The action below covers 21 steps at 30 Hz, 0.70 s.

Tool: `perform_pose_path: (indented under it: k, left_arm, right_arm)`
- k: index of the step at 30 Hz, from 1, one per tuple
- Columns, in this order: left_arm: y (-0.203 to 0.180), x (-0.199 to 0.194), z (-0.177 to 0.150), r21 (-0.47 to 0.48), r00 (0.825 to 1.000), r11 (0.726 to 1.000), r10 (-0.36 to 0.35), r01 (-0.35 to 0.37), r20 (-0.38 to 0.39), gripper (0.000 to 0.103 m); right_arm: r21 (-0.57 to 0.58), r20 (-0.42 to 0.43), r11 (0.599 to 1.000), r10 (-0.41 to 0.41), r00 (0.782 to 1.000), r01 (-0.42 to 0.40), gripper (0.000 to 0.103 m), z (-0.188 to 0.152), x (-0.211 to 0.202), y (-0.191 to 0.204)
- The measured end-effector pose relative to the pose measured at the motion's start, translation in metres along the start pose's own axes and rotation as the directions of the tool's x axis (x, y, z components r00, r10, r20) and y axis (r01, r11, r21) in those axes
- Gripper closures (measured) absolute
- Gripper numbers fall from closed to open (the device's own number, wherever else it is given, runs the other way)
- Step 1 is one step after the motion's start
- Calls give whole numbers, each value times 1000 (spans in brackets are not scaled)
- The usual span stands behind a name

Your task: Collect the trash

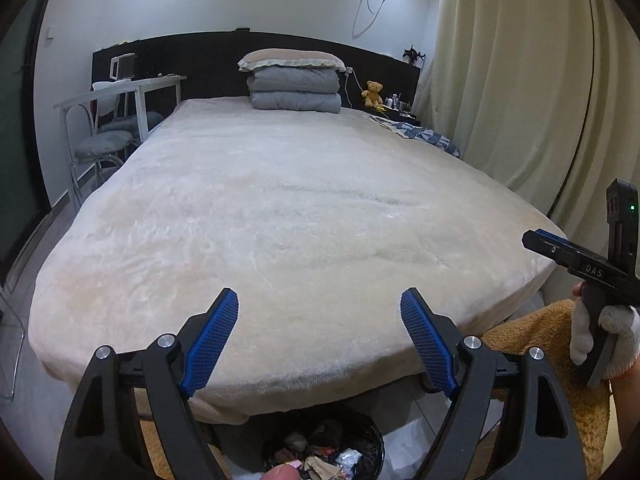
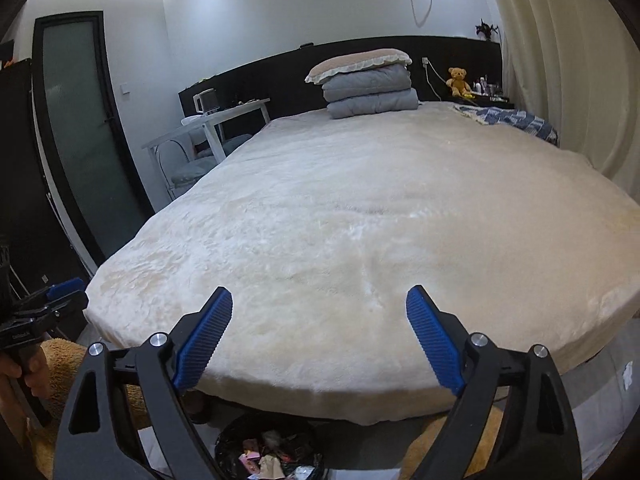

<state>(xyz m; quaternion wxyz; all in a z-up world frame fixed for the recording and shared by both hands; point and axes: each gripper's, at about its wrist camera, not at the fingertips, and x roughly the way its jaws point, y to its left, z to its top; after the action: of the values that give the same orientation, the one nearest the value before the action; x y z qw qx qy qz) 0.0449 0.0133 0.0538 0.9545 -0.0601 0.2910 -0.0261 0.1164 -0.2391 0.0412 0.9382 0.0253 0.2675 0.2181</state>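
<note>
Both the left gripper and right gripper hover with jaws apart and empty above the bed's foot edge. Collected trash fills the black-lined bin on the floor below; the next step appears to be scanning the bedcover slowly for leftovers before lowering either tool.

The trash bin is cut off by the lower edge in both wrist views, and the bed hides its far rim. The scraps inside cannot be identified. The right gripper is cut off at the left view's right edge. Small bottles beside the teddy bear are too small to identify.
</note>
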Motion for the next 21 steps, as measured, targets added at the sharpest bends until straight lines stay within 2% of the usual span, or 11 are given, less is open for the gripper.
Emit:
perform_pose_path:
  k: [3,4,6,9,13,21]
  left_arm:
    - [4,4,-2,5,1000,1000,-13,13,0,22]
    - [4,5,-3,9,1000,1000,-17,17,2,21]
    - [5,6,-8,18,999,999,-32,32,16,13]
    - [9,7,-16,-4,999,999,-33,33,37,7]
    - [3,2,-21,17,996,999,-29,27,80,7]
    - [2,-2,-25,27,996,1000,-6,4,87,7]
  right_arm:
    - [-48,26,999,1,1000,0,14,3,0,1]
    - [-51,33,999,9,999,-7,8,1,0,1]
    - [-58,41,998,16,999,-13,5,-4,2,3]
    - [-106,33,994,24,999,-20,5,-11,5,14]
    - [-178,38,984,30,999,-23,5,-18,6,31]
    - [-151,49,988,28,998,-20,5,-20,7,31]
